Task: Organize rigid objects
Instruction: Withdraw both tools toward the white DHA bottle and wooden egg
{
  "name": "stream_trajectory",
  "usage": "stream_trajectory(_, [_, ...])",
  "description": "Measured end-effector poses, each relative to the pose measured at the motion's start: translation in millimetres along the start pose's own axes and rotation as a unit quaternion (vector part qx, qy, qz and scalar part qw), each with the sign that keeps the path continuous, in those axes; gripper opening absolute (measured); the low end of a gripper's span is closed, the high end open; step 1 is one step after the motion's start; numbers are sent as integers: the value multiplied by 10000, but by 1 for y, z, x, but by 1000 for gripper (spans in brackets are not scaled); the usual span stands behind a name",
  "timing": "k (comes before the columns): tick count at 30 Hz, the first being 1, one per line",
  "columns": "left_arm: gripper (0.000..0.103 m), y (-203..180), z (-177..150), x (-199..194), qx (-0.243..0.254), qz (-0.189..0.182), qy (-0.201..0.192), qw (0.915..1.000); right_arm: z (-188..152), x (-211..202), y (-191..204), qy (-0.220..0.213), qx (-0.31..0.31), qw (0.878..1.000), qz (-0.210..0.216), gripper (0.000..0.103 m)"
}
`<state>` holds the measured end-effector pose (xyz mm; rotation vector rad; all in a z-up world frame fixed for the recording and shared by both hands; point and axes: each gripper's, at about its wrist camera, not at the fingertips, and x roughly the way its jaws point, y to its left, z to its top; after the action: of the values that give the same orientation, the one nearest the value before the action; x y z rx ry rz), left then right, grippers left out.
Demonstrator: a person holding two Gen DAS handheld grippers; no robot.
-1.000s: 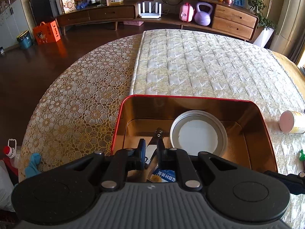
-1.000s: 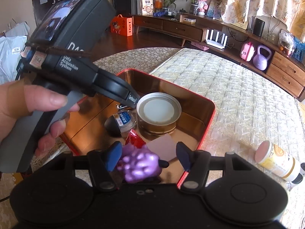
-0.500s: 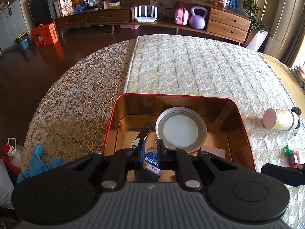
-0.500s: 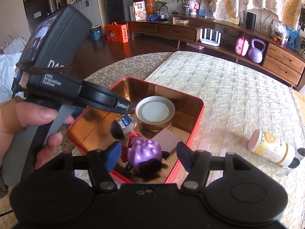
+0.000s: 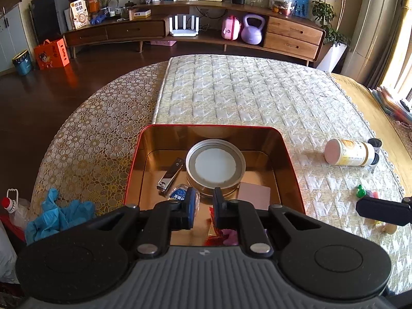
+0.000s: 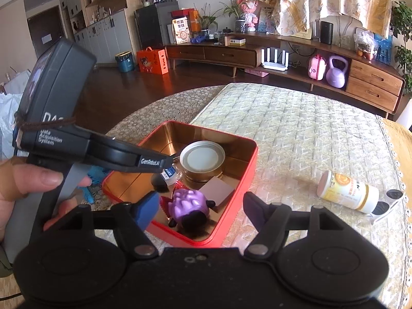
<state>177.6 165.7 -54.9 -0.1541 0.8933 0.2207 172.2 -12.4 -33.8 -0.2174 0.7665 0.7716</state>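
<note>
A red tin (image 5: pixel 206 126) with a gold inside sits on the quilted bed cover. In it lie a round can with a white lid (image 5: pixel 215 163), a nail clipper (image 5: pixel 171 173), a small blue-labelled bottle (image 5: pixel 180 194) and a pink card (image 5: pixel 253 195). My left gripper (image 5: pixel 204 207) hovers over the tin's near edge, shut on nothing. In the right wrist view a purple toy (image 6: pixel 189 203) lies loose in the tin's near corner (image 6: pixel 239 177). My right gripper (image 6: pixel 200 211) hangs above it, its jaws opening, the pads well clear of the toy.
A yellow-and-white bottle (image 5: pixel 350 152) lies on its side to the right of the tin, a small green thing (image 5: pixel 361 190) nearer. A blue cloth (image 5: pixel 59 213) lies off the bed's left edge. A hand (image 6: pixel 25 180) holds the left gripper.
The purple toy left the right fingers and now lies in the tin; those fingers have spread wider. Both grippers have lifted and drawn back from the tin.
</note>
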Motion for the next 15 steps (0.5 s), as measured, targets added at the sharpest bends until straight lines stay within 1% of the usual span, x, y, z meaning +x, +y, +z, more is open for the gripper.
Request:
stream_trajectory(5, [14,-9,-8,-15,31,-106,-77,9999,-7,-15,-9,-99,93,9999,-90,76])
stream_trajectory(6, [16,-10,-9,-17,32,-124,-86,9999,-9,-18,-10,-118,112,9998,-115,76])
stream_trajectory(9, [29,-17,-12,-25,58,-171,-148,9997,-14,-28,-17,-157,193,9996,-152,78])
stream_trajectory(11, [33,-23,-14,-30,103,-204,-203,9995,-17,-33,-21,-195,236,9994,-183,80])
stream_trajectory(12, [42,-26,-15,-32,116,-211,-219,9995,-19,-36,-24,-206,276,9992,-195,81])
stream_trajectory(13, [48,-29,-16,-35,124,-218,-252,9994,-22,-39,-26,-215,316,9990,-211,81])
stream_trajectory(14, [61,-32,-18,-38,140,-223,-301,9992,-24,-43,-29,-227,355,9989,-217,82])
stream_trajectory(15, [69,-36,-19,-42,164,-216,-375,9989,-26,-46,-32,-244,391,9987,-223,83])
